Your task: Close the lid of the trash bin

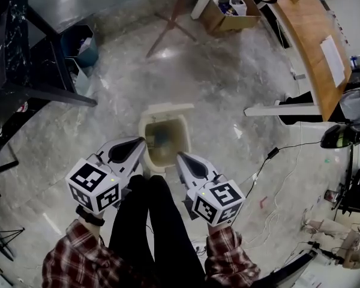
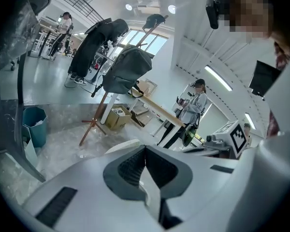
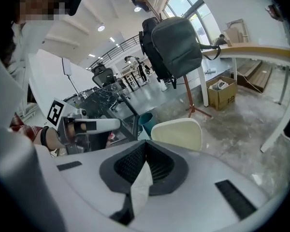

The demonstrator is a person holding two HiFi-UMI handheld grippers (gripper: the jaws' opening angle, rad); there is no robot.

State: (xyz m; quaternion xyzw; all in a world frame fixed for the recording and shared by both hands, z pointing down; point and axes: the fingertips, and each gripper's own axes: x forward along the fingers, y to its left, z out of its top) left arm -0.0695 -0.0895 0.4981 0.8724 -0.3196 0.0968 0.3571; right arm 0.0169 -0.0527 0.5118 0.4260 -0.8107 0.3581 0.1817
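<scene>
A cream trash bin (image 1: 179, 132) stands on the floor right in front of my feet, its lid (image 1: 168, 108) tipped up at the far side and the inside showing. My left gripper (image 1: 141, 141) hangs at the bin's near left rim, jaws together and holding nothing. Just off the near right corner is my right gripper (image 1: 180, 157), also shut and empty. The raised lid (image 3: 179, 133) shows just beyond the right gripper (image 3: 146, 143) in its own view. Only a pale edge of the lid (image 2: 122, 146) peeks past the left gripper (image 2: 145, 149).
A blue waste bin (image 1: 81, 44) sits by a black table (image 1: 24, 71) at far left. Further back are a wooden coat stand (image 1: 168, 23) and a cardboard box (image 1: 231, 8). A wooden desk (image 1: 315, 38) and a floor cable (image 1: 270, 155) lie to the right.
</scene>
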